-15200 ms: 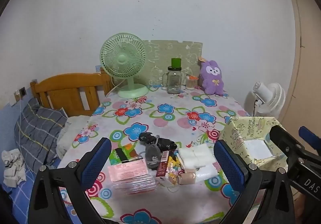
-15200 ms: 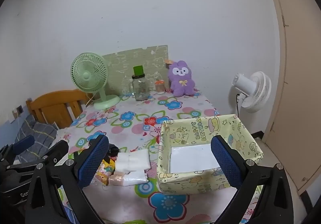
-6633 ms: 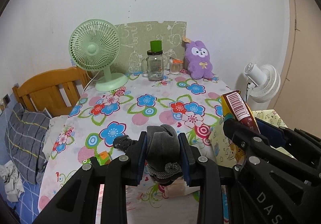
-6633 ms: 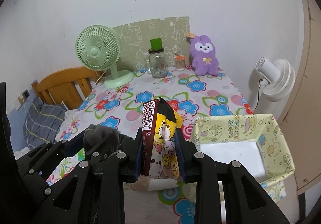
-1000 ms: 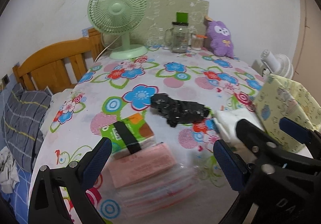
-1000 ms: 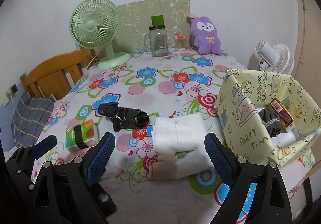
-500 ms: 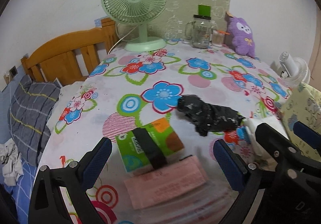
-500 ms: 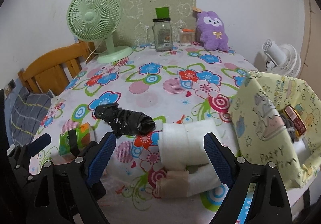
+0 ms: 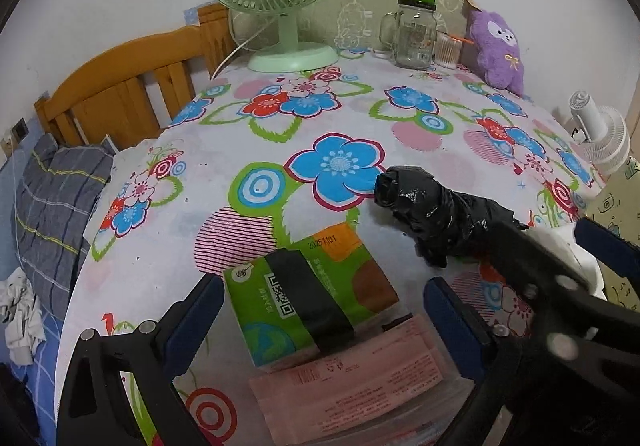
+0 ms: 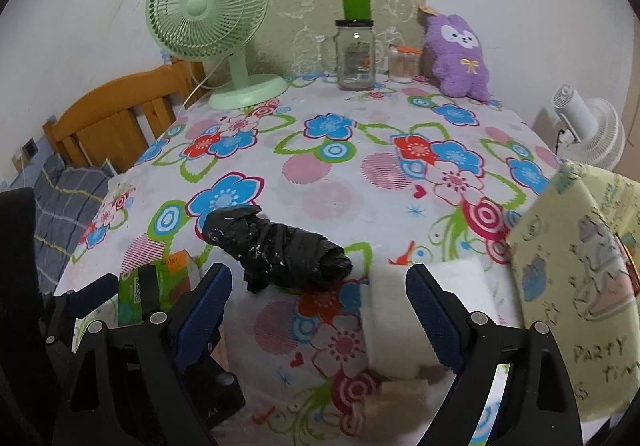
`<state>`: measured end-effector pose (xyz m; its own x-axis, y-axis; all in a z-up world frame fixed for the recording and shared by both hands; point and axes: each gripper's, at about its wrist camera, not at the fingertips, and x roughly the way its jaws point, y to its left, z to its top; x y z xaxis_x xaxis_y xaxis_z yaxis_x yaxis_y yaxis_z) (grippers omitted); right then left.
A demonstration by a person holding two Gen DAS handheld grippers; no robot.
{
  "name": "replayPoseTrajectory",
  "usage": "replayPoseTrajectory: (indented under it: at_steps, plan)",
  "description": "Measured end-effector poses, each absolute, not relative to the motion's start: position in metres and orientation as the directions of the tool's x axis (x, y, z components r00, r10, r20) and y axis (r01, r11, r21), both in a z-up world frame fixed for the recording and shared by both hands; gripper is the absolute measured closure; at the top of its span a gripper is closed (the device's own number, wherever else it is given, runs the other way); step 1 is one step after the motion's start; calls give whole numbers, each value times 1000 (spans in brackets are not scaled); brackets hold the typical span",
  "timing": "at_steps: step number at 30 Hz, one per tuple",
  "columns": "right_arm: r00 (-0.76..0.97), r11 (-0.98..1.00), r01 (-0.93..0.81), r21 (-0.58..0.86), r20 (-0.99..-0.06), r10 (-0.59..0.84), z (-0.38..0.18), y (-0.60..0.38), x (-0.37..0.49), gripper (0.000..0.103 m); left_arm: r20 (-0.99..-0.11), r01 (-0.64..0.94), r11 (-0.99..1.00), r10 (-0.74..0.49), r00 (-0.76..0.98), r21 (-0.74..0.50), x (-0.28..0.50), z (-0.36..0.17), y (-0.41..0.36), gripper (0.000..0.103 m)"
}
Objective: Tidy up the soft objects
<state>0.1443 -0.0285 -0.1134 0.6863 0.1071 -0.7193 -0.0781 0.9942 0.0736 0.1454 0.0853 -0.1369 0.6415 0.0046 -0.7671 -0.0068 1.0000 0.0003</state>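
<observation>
My left gripper (image 9: 320, 310) is open and empty, low over the table, its blue pads either side of a green tissue pack (image 9: 310, 296) with a black band. A pink packet (image 9: 352, 378) lies just in front of that pack. My right gripper (image 10: 318, 294) is open and empty, just short of a black plastic bundle (image 10: 276, 246), which also shows in the left wrist view (image 9: 436, 216). Folded white pads (image 10: 424, 306) lie under its right finger. The yellow fabric box (image 10: 580, 286) stands at the right.
A green desk fan (image 10: 208, 14), a glass jar (image 10: 356, 50), a small cup (image 10: 402, 64) and a purple plush (image 10: 456, 54) stand at the table's far edge. A wooden headboard (image 9: 120, 86) and grey pillow (image 9: 52, 198) are left; a white fan (image 10: 588, 126) is right.
Both grippers have dropped lower and moved forward over the table. The green pack now lies between my left fingers, and the black bundle is nearer my right fingers.
</observation>
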Motion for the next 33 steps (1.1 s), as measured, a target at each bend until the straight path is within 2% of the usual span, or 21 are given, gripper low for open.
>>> replayPoseTrajectory:
  at_steps: [3, 9, 18, 22, 24, 26, 29, 33]
  plan:
    - [674, 993, -90, 73, -730, 114, -117, -24, 154, 14, -768, 17, 1000, -17, 640, -8, 148, -135, 85, 19]
    - [653, 991, -111, 72, -747, 127, -123, -16, 171, 14, -770, 46, 999, -48, 636, -24, 158, -134, 87, 24]
    - [625, 987, -140, 80, -766, 150, -131, -5, 191, 14, -770, 40, 999, -42, 637, -22, 168, -135, 89, 24]
    - [601, 984, -154, 90, -782, 165, -139, -2, 197, 26, -774, 47, 999, -32, 632, -4, 169, -137, 86, 24]
    - [593, 983, -157, 91, -787, 167, -141, -2, 198, 37, -775, 50, 999, -24, 632, 9, 169, -139, 85, 25]
    - [571, 980, -163, 115, -799, 188, -144, -2, 199, 54, -779, 57, 998, -6, 627, 39, 170, -141, 80, 25]
    - [557, 979, -166, 115, -809, 189, -147, -2, 198, 61, -776, 73, 996, -10, 630, 46, 169, -141, 78, 25]
    - [562, 980, -164, 116, -805, 189, -144, -3, 194, 65, -776, 93, 995, -41, 629, 23, 168, -139, 78, 25]
